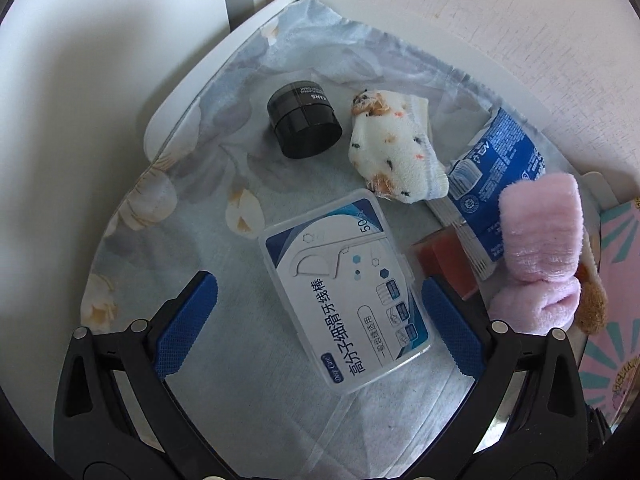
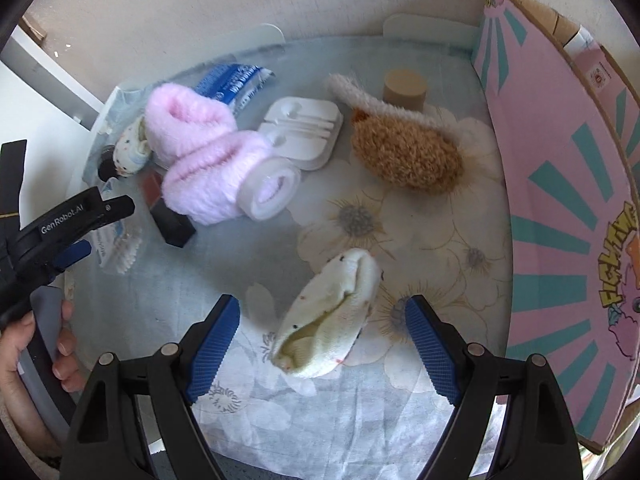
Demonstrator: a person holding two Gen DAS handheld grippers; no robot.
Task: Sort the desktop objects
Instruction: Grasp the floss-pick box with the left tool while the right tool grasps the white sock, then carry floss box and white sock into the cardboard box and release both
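Both claws gape wide, empty | left gripper straddles floss box — long axis toward camera, slightly askew | right gripper flanks white sock — cuff nearest | black jar half hidden

left tool: black frame | blue ribbed pads | silver rivets

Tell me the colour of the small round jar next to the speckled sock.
Black, with small white lettering; the jar shows best in the left wrist view.
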